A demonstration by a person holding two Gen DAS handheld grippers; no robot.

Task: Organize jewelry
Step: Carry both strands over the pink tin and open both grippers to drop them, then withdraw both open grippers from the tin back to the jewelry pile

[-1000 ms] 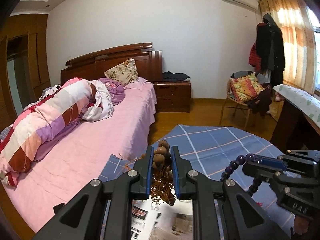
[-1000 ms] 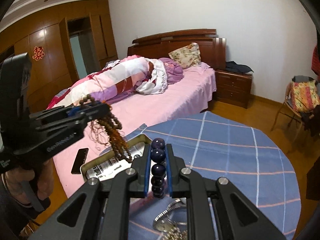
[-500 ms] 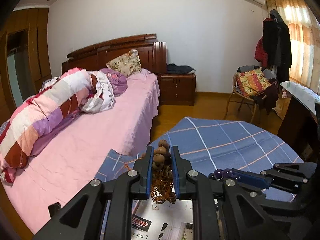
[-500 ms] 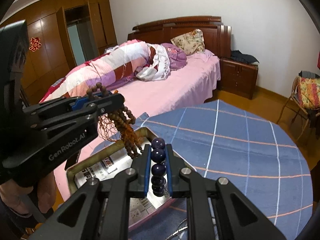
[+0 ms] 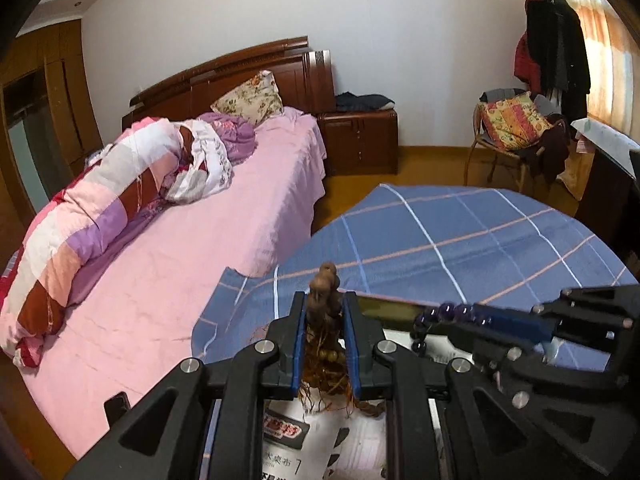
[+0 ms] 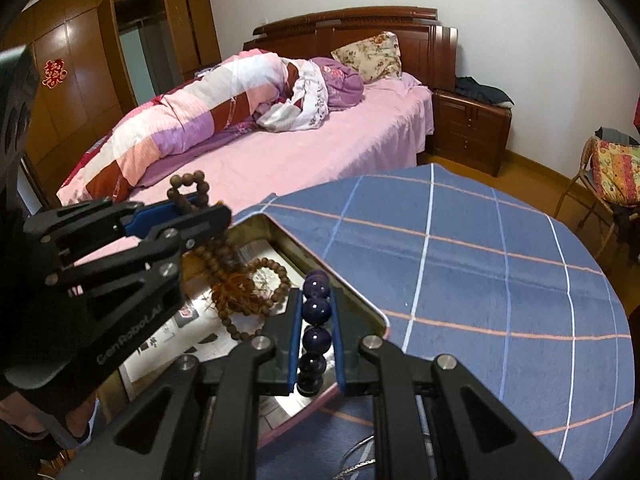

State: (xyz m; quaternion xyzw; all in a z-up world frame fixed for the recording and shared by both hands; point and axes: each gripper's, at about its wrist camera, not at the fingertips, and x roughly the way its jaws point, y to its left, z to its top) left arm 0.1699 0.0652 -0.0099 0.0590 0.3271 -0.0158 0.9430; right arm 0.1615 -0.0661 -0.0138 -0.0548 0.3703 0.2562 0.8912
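My left gripper (image 5: 323, 312) is shut on a brown wooden bead string (image 5: 325, 292) with orange tassels. It hangs into an open metal tin (image 6: 352, 288) lined with printed paper, and its lower loops (image 6: 256, 296) rest on the lining. My right gripper (image 6: 316, 312) is shut on a dark purple bead bracelet (image 6: 316, 336) over the tin's near right corner. In the left wrist view the right gripper (image 5: 440, 316) sits beside mine on the right, purple beads (image 5: 452, 312) at its tip. In the right wrist view the left gripper (image 6: 192, 208) is on the left.
The tin stands on a round table with a blue checked cloth (image 6: 480, 272). Metal jewelry (image 6: 360, 456) lies on the cloth below the right gripper. A pink bed (image 5: 160, 272) borders the table's left side. A chair (image 5: 512, 136) stands far right.
Both grippers have come down toward the tin. The brown bead string's lower part now lies on the tin's lining. The purple bracelet has moved over the tin's corner.
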